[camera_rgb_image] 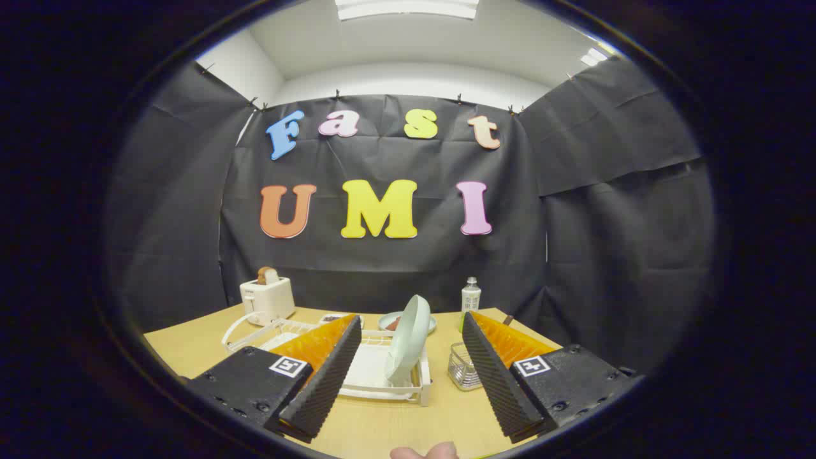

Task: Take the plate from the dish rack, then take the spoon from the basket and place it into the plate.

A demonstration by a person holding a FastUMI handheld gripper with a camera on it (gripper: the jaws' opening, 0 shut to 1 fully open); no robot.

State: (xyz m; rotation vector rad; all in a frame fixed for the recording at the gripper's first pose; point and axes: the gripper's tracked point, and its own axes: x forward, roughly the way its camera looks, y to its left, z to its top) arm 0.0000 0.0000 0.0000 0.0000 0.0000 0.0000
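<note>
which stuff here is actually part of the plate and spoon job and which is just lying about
Job: plate standing upright in the dish rack; wire basket beside the rack; gripper, fingers open, plate between them.

Lying about: toaster holding bread; bottle; small dish behind the plate.

we see a wooden table (204,347) across the lower part of the frame. on it, at lower centre, sits a white dish rack (376,376); right of it a small wire basket (463,368). farther back stand a toaster (268,299) at the left, a bowl (390,322) at centre, and a bottle (470,298) right of centre.
</note>
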